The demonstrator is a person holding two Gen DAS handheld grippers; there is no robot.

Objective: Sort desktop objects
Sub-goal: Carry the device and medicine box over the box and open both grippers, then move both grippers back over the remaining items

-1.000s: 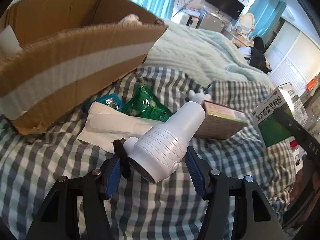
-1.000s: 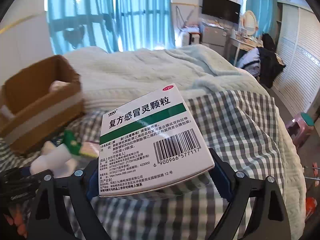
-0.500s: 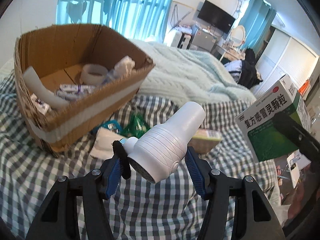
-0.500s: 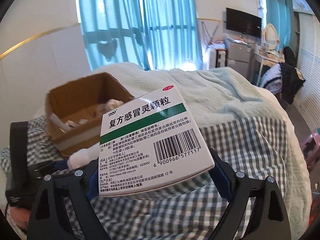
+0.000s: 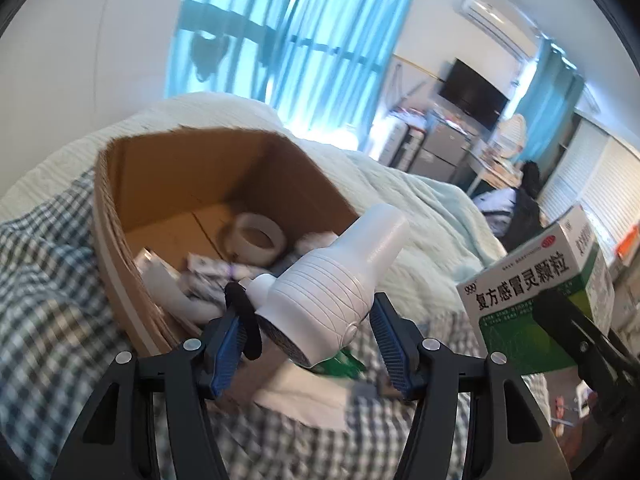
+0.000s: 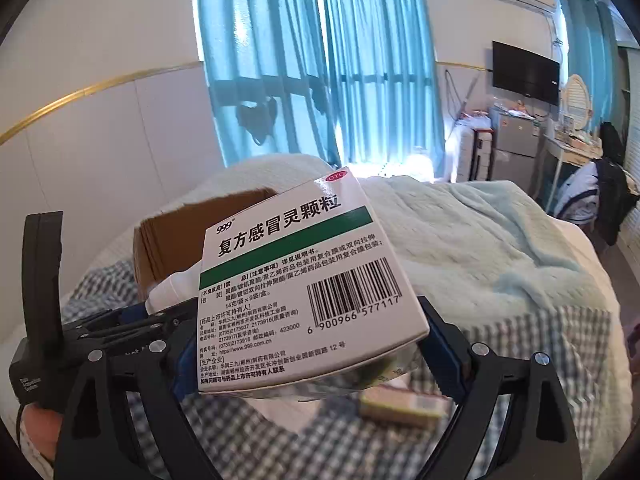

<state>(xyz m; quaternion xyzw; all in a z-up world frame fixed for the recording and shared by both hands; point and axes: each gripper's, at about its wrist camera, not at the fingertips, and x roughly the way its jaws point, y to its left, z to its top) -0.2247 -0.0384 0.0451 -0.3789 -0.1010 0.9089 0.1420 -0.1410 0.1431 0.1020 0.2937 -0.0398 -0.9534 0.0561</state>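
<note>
The white hair dryer [image 5: 340, 284] is clamped between the blue pads of the left tongs [image 5: 310, 344], its nozzle pointing up and away, held in the air just in front of the near wall of the cardboard box [image 5: 116, 248]. The green-and-white medicine box [image 6: 296, 284] is gripped across its width by the right tongs [image 6: 308, 352], also in the air, to the right of the dryer. Inside the cardboard box lie a roll of white tape [image 5: 254, 240] and some small packets. The box stands on a checked sheet [image 5: 44, 320] over the bed. The step in hand looks like the carry to the box. Next, each load needs to pass over the rim before the tongs let go, one after the other so they do not collide.
</note>
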